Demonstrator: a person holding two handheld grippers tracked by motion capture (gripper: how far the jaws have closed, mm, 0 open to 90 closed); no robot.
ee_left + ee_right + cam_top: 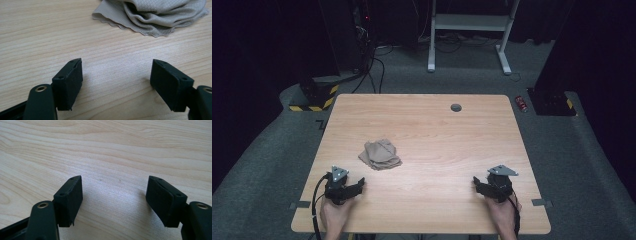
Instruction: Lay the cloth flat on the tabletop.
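Note:
A crumpled beige cloth [380,154] lies left of the middle of the wooden table [432,130]; the left gripper view shows the cloth [155,15] close ahead with a scalloped hem. My left gripper [360,184] rests near the table's front left, a short way below the cloth, its jaws wide apart with bare wood between them [116,75]. My right gripper [475,183] sits near the front right, far from the cloth, jaws equally wide apart over bare wood [114,192]. Each is held by a hand coming in from the bottom edge.
A small grey round cap [456,107] is set into the table near its far edge. Beyond the table stand a white desk frame [469,30], cables and a yellow-black striped base [314,97] on the grey floor. A red object [522,103] lies by the far right corner.

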